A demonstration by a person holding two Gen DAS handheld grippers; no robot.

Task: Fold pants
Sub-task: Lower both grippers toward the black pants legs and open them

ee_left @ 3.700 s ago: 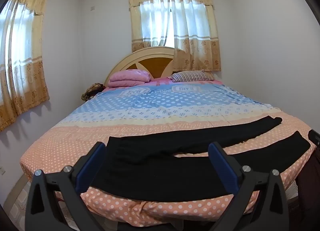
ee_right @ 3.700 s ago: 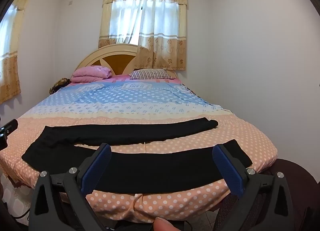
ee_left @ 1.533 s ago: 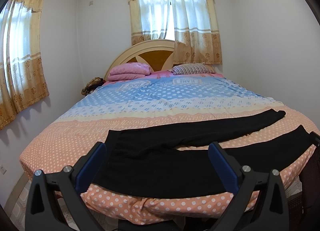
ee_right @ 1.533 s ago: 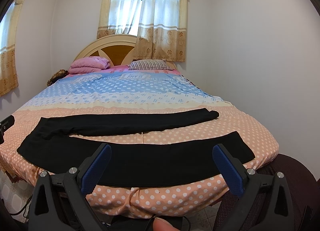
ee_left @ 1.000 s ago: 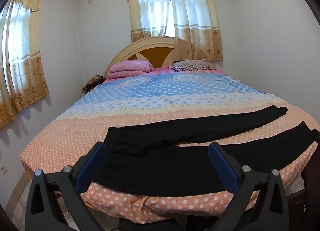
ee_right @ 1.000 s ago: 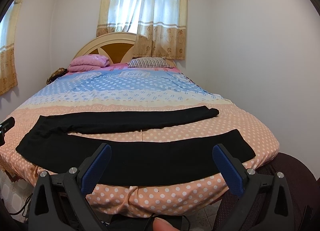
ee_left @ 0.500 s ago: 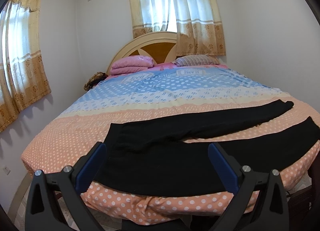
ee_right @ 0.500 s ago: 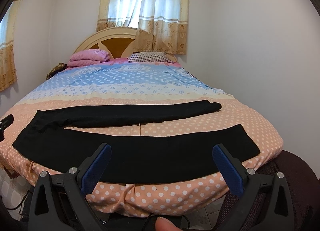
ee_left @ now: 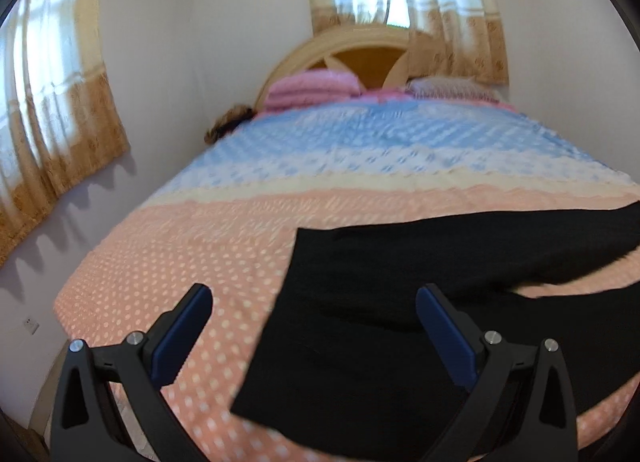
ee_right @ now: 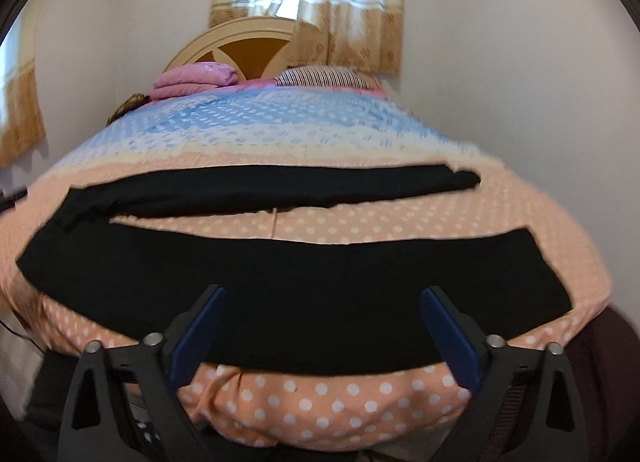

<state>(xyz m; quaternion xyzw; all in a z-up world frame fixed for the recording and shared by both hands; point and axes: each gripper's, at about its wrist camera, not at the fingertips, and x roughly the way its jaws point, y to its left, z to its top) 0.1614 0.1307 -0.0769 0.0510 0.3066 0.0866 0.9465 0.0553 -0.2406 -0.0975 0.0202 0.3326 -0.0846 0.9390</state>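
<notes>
Over the last half second both tools have dropped in close to the foot of the bed: the left gripper (ee_left: 314, 310), its blue-padded fingers spread wide with nothing between them, now frames the waistband corner of the black stretch-fabric pants (ee_left: 400, 302), while the right gripper (ee_right: 322, 312), equally wide apart and empty, has come down over the middle of the near leg. That reads as the reach for a first grasp, with no fold begun. The pants lie flat across the peach polka-dot bedspread (ee_right: 400, 228) at the foot of the bed, waistband to the left, the two legs splayed apart to the right with a strip of bedspread showing between them.
</notes>
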